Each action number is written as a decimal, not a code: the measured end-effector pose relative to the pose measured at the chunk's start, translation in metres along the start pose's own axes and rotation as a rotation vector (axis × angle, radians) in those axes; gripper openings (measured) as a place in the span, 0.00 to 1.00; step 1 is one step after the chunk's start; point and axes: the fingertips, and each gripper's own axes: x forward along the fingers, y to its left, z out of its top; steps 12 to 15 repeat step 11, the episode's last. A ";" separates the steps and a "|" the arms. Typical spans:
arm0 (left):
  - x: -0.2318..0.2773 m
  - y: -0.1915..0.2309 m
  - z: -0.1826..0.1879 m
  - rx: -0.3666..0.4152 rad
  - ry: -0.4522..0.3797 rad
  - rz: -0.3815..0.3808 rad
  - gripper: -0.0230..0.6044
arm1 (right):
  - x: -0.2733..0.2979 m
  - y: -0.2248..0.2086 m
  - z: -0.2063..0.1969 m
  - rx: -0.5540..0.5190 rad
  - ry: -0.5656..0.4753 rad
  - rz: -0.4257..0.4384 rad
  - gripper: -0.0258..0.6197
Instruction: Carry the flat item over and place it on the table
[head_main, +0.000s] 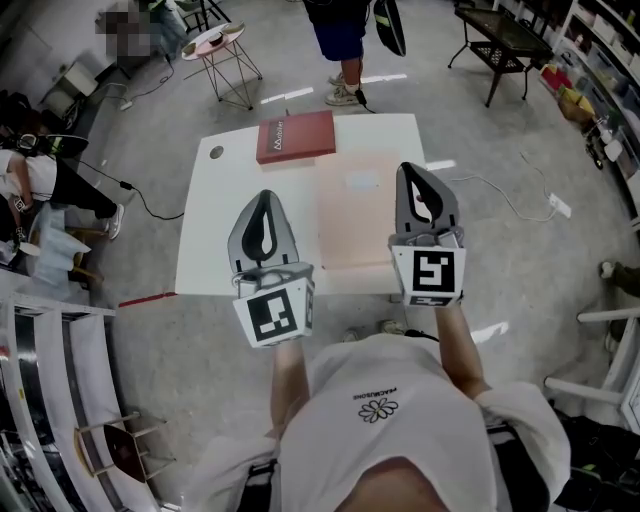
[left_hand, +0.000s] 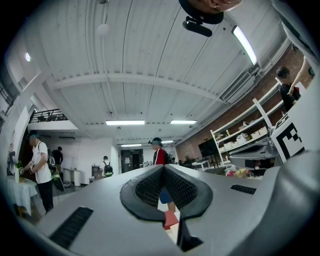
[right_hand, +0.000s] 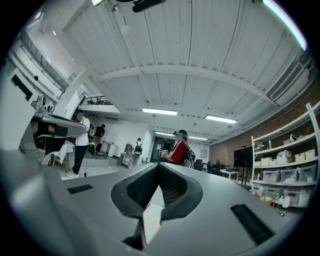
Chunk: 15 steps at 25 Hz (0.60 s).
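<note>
A pale peach flat sheet (head_main: 355, 225) lies on the white table (head_main: 210, 240), right of its middle. My right gripper (head_main: 413, 170) is over the sheet's right edge with its jaws together, and I see nothing pinched between them. In the right gripper view its tips (right_hand: 159, 164) meet, and a pale surface shows through the gap below. My left gripper (head_main: 265, 196) hovers over bare table left of the sheet, also shut and empty. In the left gripper view its tips (left_hand: 163, 167) meet as well.
A red book (head_main: 295, 136) lies at the table's far edge, beside a small round hole (head_main: 217, 152). A person (head_main: 340, 40) stands beyond the table. A pink stool (head_main: 222, 50) is at the far left and a black side table (head_main: 505, 35) at the far right. Cables run across the floor.
</note>
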 end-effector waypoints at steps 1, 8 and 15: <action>-0.001 0.000 -0.001 -0.001 0.003 0.000 0.06 | -0.001 -0.001 0.000 -0.002 0.001 -0.002 0.06; 0.002 0.002 -0.011 -0.003 0.022 -0.004 0.06 | -0.001 0.001 -0.009 0.000 0.029 -0.009 0.06; 0.006 0.003 -0.012 -0.008 0.019 -0.002 0.06 | 0.003 0.001 -0.009 -0.016 0.021 -0.004 0.06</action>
